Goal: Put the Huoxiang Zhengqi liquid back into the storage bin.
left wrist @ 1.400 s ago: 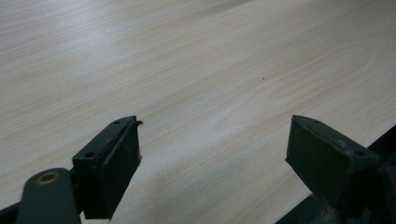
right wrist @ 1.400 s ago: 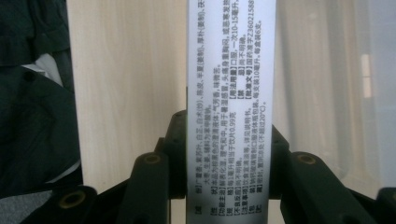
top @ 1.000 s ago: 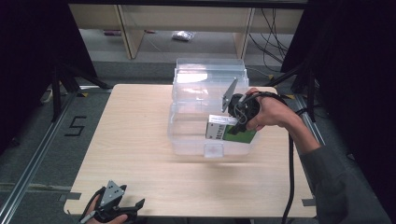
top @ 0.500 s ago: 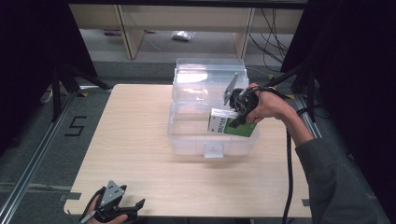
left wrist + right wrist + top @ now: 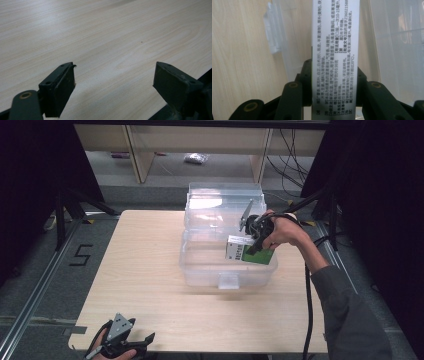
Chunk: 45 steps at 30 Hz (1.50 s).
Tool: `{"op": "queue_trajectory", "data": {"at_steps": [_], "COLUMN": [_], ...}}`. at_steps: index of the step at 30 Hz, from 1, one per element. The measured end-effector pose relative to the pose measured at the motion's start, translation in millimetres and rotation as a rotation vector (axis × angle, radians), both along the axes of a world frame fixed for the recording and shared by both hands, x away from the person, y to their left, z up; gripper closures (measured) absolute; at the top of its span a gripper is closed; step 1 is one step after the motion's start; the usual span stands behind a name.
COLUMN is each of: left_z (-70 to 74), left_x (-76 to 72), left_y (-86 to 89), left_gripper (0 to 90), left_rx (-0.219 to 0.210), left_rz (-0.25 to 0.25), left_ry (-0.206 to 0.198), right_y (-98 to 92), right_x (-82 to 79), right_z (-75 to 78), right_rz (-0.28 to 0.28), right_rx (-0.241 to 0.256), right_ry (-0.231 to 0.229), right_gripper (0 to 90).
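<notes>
A green and white carton [image 5: 246, 252] hangs over the right side of a clear plastic bin [image 5: 200, 265] that stands at the table's middle back. My right gripper [image 5: 252, 245] is shut on the carton; in the right gripper view the jaws clamp both sides of the carton's white printed side [image 5: 334, 50], with the bin's front latch [image 5: 273, 32] beyond. My left gripper [image 5: 142, 342] rests at the table's near left edge, open; the left gripper view has its fingers [image 5: 60, 87] spread wide over bare wood with nothing between them.
The bin's clear lid [image 5: 225, 202] stands open behind it. The wooden table [image 5: 145, 270] stretches bare to the left and front of the bin. A black cable [image 5: 306, 310] trails from the right gripper along the person's sleeve. Shelving stands beyond the table.
My right gripper has carried the carton a little farther back and to the right over the bin. The left gripper has stayed where it was.
</notes>
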<state>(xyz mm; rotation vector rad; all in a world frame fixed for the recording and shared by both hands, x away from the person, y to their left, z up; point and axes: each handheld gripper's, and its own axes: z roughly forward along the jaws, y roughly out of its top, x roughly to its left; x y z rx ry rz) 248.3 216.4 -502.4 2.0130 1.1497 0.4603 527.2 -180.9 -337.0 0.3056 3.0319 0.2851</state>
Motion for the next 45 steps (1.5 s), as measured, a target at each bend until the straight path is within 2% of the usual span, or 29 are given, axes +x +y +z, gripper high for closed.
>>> {"op": "queue_trajectory", "data": {"at_steps": [1,6,8,10,12,13,14,15,18,19,24,27,34,36,39,41,43,44,45], "left_z": [0.9,0.4,0.3,0.8,0.3,0.4,0.5,-0.5,-1.0,-0.9,-1.0,0.4,-0.2,0.0,-1.6,-0.6,-1.3,-1.8,-0.3], "left_x": [-0.3,0.2,0.1,-0.2,0.1,0.2,0.2,0.4,1.3,1.2,1.2,0.3,0.6,1.0,1.2,1.5,1.3,1.4,0.7], "left_y": [0.9,0.9,0.9,1.0,0.8,0.9,0.8,0.7,1.6,0.9,1.1,1.7,1.3,1.3,0.3,1.6,0.8,0.6,1.3], "left_gripper": [16.7,16.7,16.7,16.7,16.7,16.7,16.7,16.7,16.7,16.7,16.7,16.7,16.7,16.7,16.7,16.7,16.7,16.7,16.7], "left_rx": [0.007,0.002,-0.002,0.007,0.004,0.003,0.004,-0.002,0.009,-0.002,-0.001,0.007,0.003,0.007,-0.003,0.013,0.002,0.000,0.002], "left_rz": [-0.013,-0.011,-0.007,-0.013,-0.011,-0.010,-0.008,-0.008,-0.001,0.009,0.008,-0.013,-0.009,-0.009,0.000,-0.002,0.001,0.000,-0.012], "left_ry": [0.008,0.009,0.009,0.009,0.008,0.010,0.010,0.004,0.009,0.008,0.008,0.017,0.018,0.020,0.006,0.013,0.012,0.011,0.014], "right_y": [-0.8,-2.4,-4.0,-5.8,-6.1,-6.0,-5.8,-5.5,-5.5,-5.5,-4.8,-4.9,-5.4,-5.8,-6.0,-6.3,-6.2,-6.2,-5.0], "right_x": [3.2,6.0,9.2,7.9,9.4,12.0,11.8,13.6,14.7,16.6,17.8,17.2,17.4,16.2,15.7,18.0,18.2,20.4,19.8], "right_z": [-3.3,-9.3,-13.7,-17.9,-20.0,-22.9,-25.0,-28.4,-30.1,-32.7,-36.6,-40.8,-47.3,-48.6,-50.6,-52.8,-53.1,-54.8,-55.4], "right_rz": [0.006,0.003,0.025,-0.027,-0.005,0.029,0.015,0.028,0.018,0.027,0.039,-0.004,0.007,-0.014,-0.003,0.013,0.012,0.046,0.046], "right_rx": [-0.016,-0.022,-0.015,-0.033,-0.028,-0.014,-0.018,-0.021,-0.023,-0.026,-0.039,-0.053,-0.053,-0.059,-0.063,-0.056,-0.059,-0.041,-0.040], "right_ry": [-0.004,0.001,-0.001,0.011,0.008,0.009,0.008,0.014,0.014,0.018,0.015,0.038,0.044,0.039,0.036,0.037,0.038,0.033,0.031], "right_gripper": [64.8,64.8,64.8,64.8,64.8,64.8,64.7,64.7,64.7,64.7,64.7,64.7,64.7,64.7,64.6,64.6,64.6,64.6,64.6]}}
